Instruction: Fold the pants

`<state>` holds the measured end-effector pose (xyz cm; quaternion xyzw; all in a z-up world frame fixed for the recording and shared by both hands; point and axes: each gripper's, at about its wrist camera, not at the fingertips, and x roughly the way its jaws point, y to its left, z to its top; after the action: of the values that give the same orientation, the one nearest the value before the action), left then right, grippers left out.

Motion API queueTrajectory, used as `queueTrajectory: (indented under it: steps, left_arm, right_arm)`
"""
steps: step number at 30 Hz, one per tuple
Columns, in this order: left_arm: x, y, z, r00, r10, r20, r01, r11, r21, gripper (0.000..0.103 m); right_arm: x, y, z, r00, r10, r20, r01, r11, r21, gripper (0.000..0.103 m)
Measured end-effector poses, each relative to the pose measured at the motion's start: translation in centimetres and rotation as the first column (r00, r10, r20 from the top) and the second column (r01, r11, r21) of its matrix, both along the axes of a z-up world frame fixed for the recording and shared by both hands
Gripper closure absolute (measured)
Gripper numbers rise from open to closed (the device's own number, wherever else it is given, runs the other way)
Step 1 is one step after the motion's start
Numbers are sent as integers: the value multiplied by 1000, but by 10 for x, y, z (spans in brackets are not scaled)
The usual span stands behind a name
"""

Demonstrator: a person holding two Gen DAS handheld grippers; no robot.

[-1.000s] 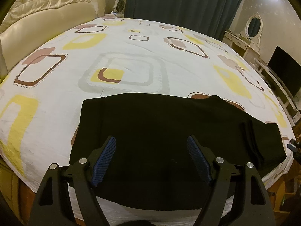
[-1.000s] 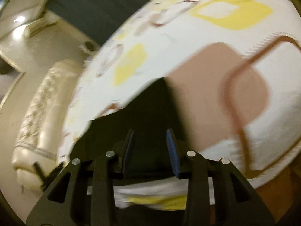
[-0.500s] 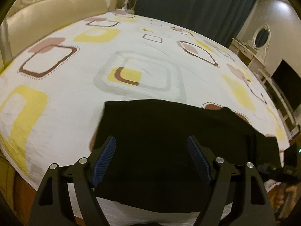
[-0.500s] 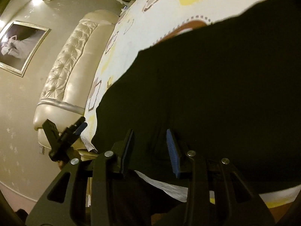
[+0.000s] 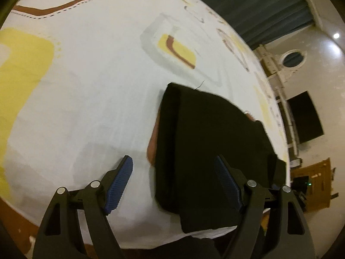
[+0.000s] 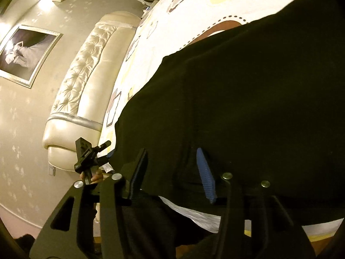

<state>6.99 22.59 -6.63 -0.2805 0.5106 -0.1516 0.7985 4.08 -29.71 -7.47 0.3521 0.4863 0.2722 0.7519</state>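
Note:
The black pants (image 5: 207, 142) lie folded flat near the front edge of the bed (image 5: 86, 90). My left gripper (image 5: 174, 179) is open and empty, low over the pants' left edge, one finger over the sheet and one over the cloth. In the right wrist view the pants (image 6: 248, 99) fill most of the frame. My right gripper (image 6: 172, 172) is open, its fingers on either side of the cloth at the pants' near edge. The left gripper also shows in the right wrist view (image 6: 90, 155), held by a hand.
The bed has a white sheet with yellow and brown squares. A padded cream headboard (image 6: 86, 82) stands at the far end. Dark curtains (image 5: 258, 4), a dresser with a round mirror (image 5: 293, 58) and a black TV screen (image 5: 306, 116) line the right wall.
My left gripper has swung left and down, so the pants' left edge now lies between its fingers. My right gripper has moved in close over the pants.

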Motion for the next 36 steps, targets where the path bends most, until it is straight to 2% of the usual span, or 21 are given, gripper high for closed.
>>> queueTrajectory:
  steps: [3, 8, 10, 11, 12, 13, 15, 19, 26, 31, 36]
  left_arm:
    - [7, -5, -5, 1000, -31, -3, 31, 994, -100, 26]
    - [25, -31, -6, 995, -102, 6, 102, 989, -106, 28]
    - [31, -39, -7, 993, -122, -2, 121, 987, -103, 45]
    - [33, -41, -9, 992, -124, -18, 122, 988, -96, 64]
    - [35, -44, -12, 992, -123, -34, 120, 988, -97, 77]
    - [37, -46, -15, 991, -126, -46, 120, 987, -110, 81]
    - [36, -48, -13, 991, -124, -42, 120, 989, -89, 85]
    - [32, -49, -2, 994, -105, -25, 104, 993, -58, 89]
    - [30, -62, 28, 997, -81, 3, 81, 996, 29, 89]
    - [19, -74, 59, 994, -92, 54, 87, 992, 90, 89]
    - [13, -88, 88, 990, -103, 95, 92, 989, 118, 90]
  right_arm:
    - [0, 2, 2, 1000, 2, 7, -2, 1000, -3, 49]
    - [-1, 5, 5, 1000, 9, 22, -9, 1000, 0, 42]
    - [-2, 6, 10, 999, 15, 39, -14, 1000, -20, 41]
    - [-3, 6, 14, 999, 17, 51, -15, 1000, -27, 40]
    - [-4, 6, 17, 998, 16, 60, -14, 999, -38, 39]
    - [-6, 5, 21, 997, 7, 71, -3, 998, -56, 37]
    - [-9, 0, 28, 996, -16, 92, 23, 997, -75, 35]
    - [-13, -16, 41, 987, -80, 142, 103, 981, -166, 30]
    - [-15, -42, 41, 972, -177, 151, 213, 940, -267, 17]
    - [-16, -47, 44, 961, -216, 170, 268, 876, -402, 15]
    - [-18, -47, 53, 948, -218, 232, 313, 778, -545, 12]
